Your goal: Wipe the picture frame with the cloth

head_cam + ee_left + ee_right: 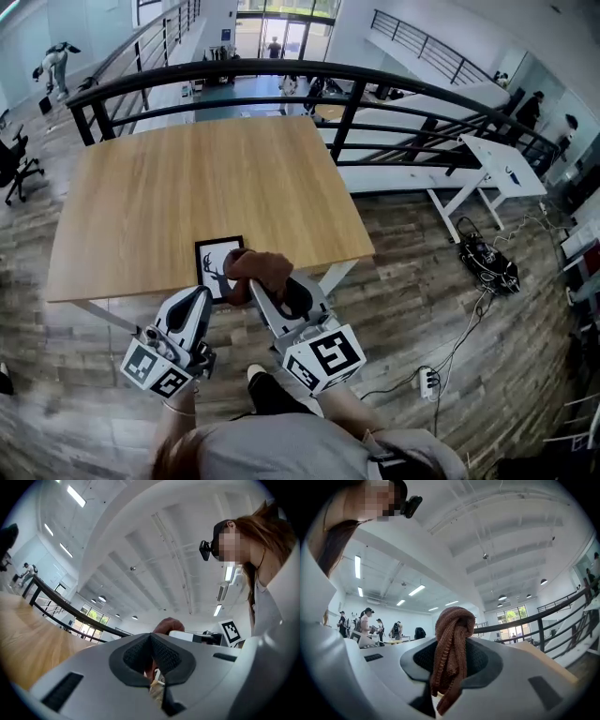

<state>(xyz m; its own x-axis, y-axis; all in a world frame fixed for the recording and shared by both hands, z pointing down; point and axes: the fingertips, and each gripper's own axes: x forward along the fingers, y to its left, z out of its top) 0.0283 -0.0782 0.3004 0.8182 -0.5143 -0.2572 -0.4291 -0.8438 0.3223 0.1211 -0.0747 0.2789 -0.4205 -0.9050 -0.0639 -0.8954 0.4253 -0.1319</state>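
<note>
**A:** Where does everything stand?

**B:** My left claw [151, 654] is clenched on nothing, close to the near edge of the table [169, 178]. The picture frame [214, 267] lies flat right at that edge. My right claw [452, 660] grasps the brown cloth [261, 267], bunched over the frame's right side. I can't tell whether it touches.

**A:** What could go wrong?

**B:** Nothing pins the frame, so a firm stroke toward me could slide it off the table. The cloth is only pinched at a fold, and drag could tug it loose.
</note>
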